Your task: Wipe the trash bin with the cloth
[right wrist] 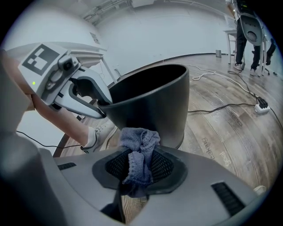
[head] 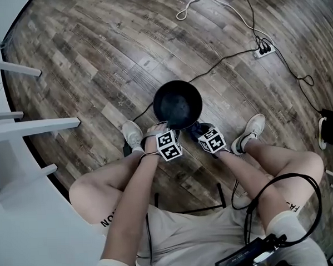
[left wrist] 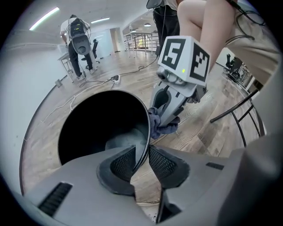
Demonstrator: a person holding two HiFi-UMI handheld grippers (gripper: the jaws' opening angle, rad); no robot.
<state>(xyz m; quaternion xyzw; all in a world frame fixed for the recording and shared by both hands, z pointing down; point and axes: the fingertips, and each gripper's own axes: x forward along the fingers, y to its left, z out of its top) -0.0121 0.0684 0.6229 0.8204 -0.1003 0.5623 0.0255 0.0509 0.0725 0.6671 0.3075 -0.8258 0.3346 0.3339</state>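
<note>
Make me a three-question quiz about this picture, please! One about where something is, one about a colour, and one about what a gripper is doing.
1. Where does the trash bin stand?
A: on the white table
B: on a chair
C: on the wood floor, between the person's shoes

2. What colour is the cloth?
A: blue-grey
B: red
C: yellow

3. What is the left gripper doing?
A: hanging open in the air
B: gripping the bin's rim
C: holding the cloth

Answers:
1 C: the head view shows the bin on the floor planks between both shoes.
2 A: the right gripper pinches a blue-grey cloth at the bin's outer wall.
3 B: the left gripper view shows the bin's rim clamped between its jaws.
</note>
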